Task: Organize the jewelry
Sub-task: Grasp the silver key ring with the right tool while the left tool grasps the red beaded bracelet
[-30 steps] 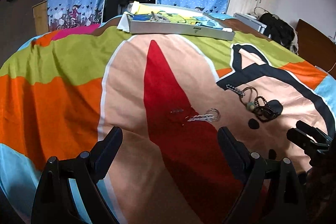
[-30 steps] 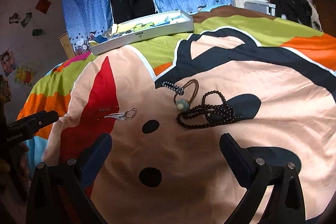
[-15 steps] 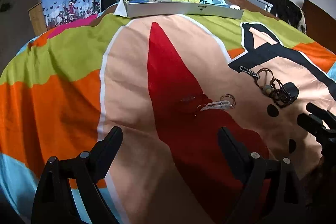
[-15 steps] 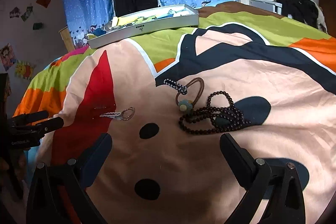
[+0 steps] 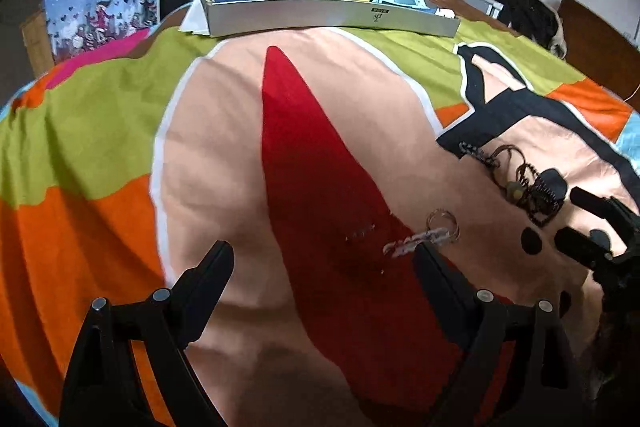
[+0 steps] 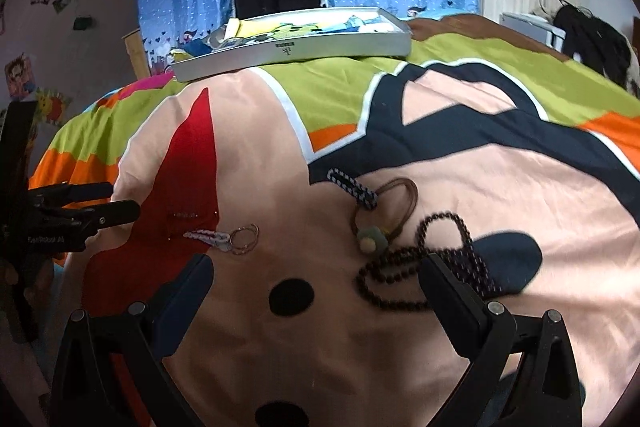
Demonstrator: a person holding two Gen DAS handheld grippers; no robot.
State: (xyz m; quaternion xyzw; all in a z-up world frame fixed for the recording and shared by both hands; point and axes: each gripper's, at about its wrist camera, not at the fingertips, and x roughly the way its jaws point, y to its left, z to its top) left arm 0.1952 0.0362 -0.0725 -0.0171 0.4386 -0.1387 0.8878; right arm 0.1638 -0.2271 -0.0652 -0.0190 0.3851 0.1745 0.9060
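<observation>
Compared with 0.5 s ago, both grippers have come lower and closer to the jewelry on the bedspread (image 6: 460, 183). The left gripper (image 5: 322, 259) is wide open and holds nothing; the braided charm with metal rings (image 5: 424, 235) now lies just beside the tip of its right finger, where before it was clearly ahead. The right gripper (image 6: 316, 269) is also wide open and empty, and its right finger now covers part of the dark bead necklace (image 6: 420, 267). I judge that each hand is preparing to pick 1 piece, so no item is organized yet.

The brown hair tie with a felt ball (image 6: 380, 223) and the striped clip (image 6: 352, 183) lie touching each other, just beside the necklace, so a grasp there could pull 2 things together. The grey tray (image 6: 296, 51), probably the goal, stands well apart at the far side of the bed. The cloth between is open and soft, with low folds only. The 2 grippers are near each other, so crossing paths is a risk.
</observation>
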